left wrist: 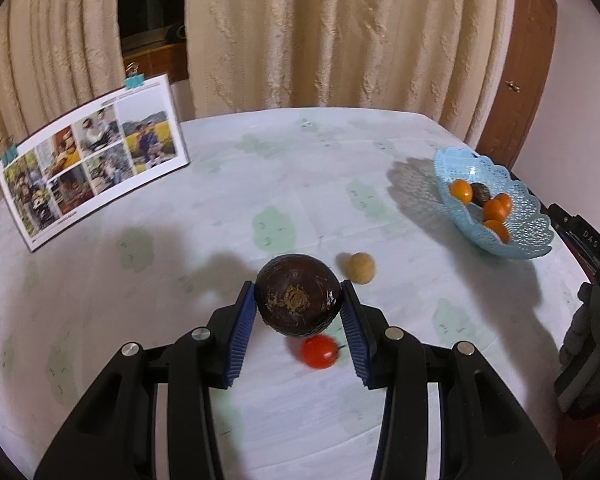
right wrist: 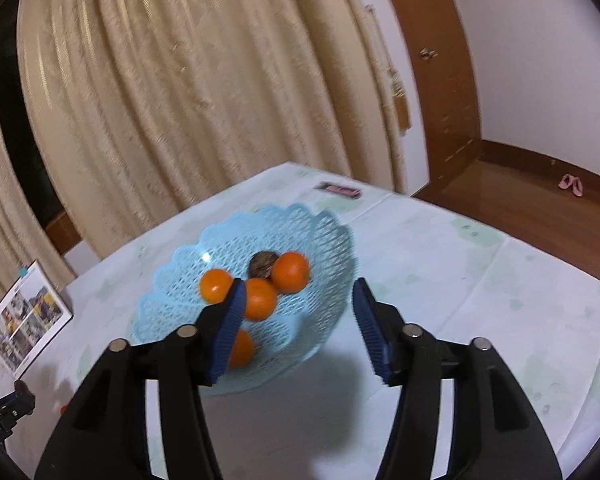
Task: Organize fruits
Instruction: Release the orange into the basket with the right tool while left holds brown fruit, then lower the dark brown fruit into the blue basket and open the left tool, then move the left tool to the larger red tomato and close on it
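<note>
In the left wrist view my left gripper [left wrist: 299, 295] is shut on a dark purple round fruit [left wrist: 298, 295], held above the table. Below it a red tomato [left wrist: 319, 351] and a small tan fruit [left wrist: 362, 267] lie on the cloth. The light blue lattice basket [left wrist: 528, 232] at the right holds several orange fruits [left wrist: 494, 210] and a dark one [left wrist: 480, 194]. In the right wrist view my right gripper [right wrist: 298, 292] is open and empty, above the same basket [right wrist: 180, 280] with its orange fruits [right wrist: 291, 271] and a brown fruit [right wrist: 263, 263].
A round table with a pale green-patterned cloth [left wrist: 180, 248]. A photo calendar [left wrist: 92, 164] stands at the far left, also in the right wrist view [right wrist: 24, 328]. A small dark object [right wrist: 339, 190] lies at the far table edge. Cream curtains hang behind.
</note>
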`<state>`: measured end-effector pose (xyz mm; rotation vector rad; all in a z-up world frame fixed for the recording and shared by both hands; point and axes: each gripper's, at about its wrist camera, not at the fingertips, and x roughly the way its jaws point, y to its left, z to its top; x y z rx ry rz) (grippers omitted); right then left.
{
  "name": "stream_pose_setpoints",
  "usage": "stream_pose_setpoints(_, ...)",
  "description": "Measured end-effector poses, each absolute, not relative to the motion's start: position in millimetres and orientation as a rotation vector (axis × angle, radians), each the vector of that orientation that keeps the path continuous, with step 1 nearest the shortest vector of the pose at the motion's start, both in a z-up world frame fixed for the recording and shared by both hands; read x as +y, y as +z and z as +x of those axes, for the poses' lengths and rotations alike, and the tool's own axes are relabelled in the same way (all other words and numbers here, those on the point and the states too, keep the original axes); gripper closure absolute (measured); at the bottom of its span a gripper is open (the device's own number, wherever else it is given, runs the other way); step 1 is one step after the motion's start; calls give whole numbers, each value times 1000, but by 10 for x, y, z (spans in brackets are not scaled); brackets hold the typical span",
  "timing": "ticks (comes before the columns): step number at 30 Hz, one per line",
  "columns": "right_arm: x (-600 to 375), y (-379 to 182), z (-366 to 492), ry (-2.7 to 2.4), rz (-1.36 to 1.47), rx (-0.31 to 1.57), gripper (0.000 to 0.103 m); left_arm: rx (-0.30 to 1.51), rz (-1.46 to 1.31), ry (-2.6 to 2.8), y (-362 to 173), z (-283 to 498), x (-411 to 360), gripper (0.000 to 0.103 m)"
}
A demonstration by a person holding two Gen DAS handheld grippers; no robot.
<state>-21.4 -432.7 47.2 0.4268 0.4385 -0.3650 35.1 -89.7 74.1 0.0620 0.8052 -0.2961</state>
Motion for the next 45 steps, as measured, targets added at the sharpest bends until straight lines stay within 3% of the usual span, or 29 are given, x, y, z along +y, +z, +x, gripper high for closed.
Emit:
stream_pose_setpoints(5, -4380, 434, -314, -410, 443, 385, 36, 802, 86, -348, 810, 408, -1218, 60)
stream_pose_setpoints(28, -4435, 390, -445, -391, 500, 340, 30, 815, 216, -540, 802, 848, -2812, 60)
stream_pose_setpoints(32, -4449, 391, -447, -387, 507, 340, 30, 794, 214, -541, 837, 834, -2858, 42)
stream_pose_setpoints(45, -4456, 390, -465, -394, 506, 337, 30, 772, 166, -469, 1057, 842, -2366, 21)
